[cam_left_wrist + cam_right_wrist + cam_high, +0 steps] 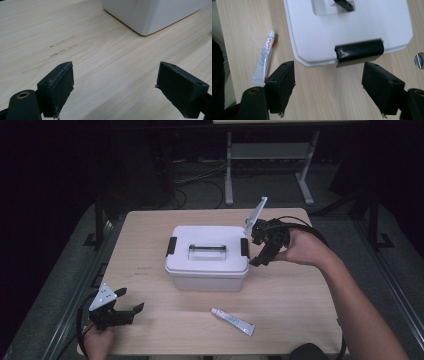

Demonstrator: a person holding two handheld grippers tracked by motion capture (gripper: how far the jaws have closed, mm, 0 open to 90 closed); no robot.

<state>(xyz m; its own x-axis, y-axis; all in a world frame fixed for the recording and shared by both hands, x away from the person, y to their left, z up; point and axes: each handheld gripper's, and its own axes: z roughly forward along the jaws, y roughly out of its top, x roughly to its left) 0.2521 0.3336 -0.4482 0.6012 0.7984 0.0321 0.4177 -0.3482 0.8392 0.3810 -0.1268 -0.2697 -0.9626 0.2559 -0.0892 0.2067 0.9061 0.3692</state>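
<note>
A white lidded box (207, 257) stands mid-table with a black latch on each short side and a recessed handle (207, 249) on top. My right gripper (257, 254) hovers open beside the box's right end, and its jaws point at the right latch (359, 52) without touching it. The white lid (352, 27) lies just beyond the jaws in the right gripper view. At the front left of the table my left gripper (127, 301) rests open with nothing between its jaws, and the box's lower corner (150, 15) sits farther ahead. A white tube (232, 321) lies in front of the box.
The tube (264, 61) with red print lies flat left of the box in the right gripper view. Faint pencil-like marks (57, 48) streak the bare wood table (300, 295). Dark floor, cables and a metal stand's legs lie behind the table.
</note>
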